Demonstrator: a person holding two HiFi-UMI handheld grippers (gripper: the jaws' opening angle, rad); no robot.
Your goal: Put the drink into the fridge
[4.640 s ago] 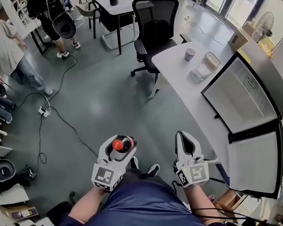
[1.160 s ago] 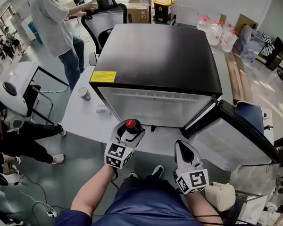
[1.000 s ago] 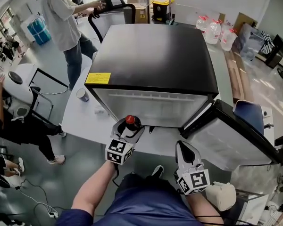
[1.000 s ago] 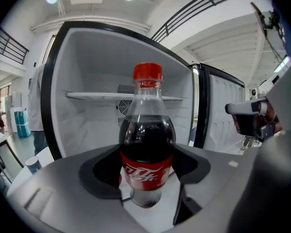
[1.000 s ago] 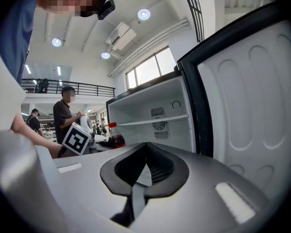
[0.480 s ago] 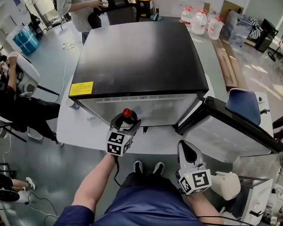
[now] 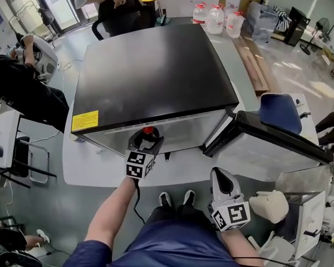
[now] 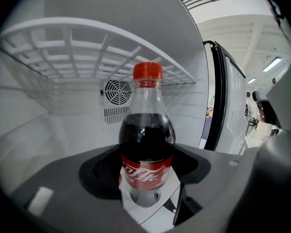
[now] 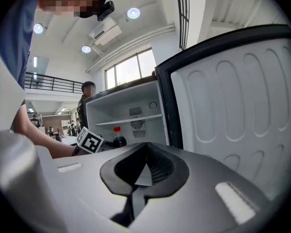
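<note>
A cola bottle (image 8: 146, 149) with a red cap (image 7: 148, 130) and red label stands upright between the jaws of my left gripper (image 7: 144, 143), which is shut on it. The bottle sits at the mouth of the open black fridge (image 7: 150, 71), under its white wire shelf (image 8: 87, 47), with the rear fan vent (image 8: 118, 92) behind it. The fridge door (image 7: 273, 149) hangs open to the right. My right gripper (image 7: 222, 187) is shut on nothing, low and right of the fridge; its own view shows the bottle (image 9: 118, 138) inside the white fridge interior (image 9: 131, 118).
The fridge stands on a grey table (image 7: 100, 168). A blue chair (image 7: 284, 113) sits behind the open door. Water jugs (image 7: 214, 18) stand on the floor beyond the fridge. People (image 7: 22, 88) are at the left, and a person's hand rests on a black office chair (image 7: 122, 13) behind.
My left gripper has carried the bottle forward to the fridge opening, so the cap is now at the fridge's front edge. My view has shifted left around the fridge. The right gripper stays low.
</note>
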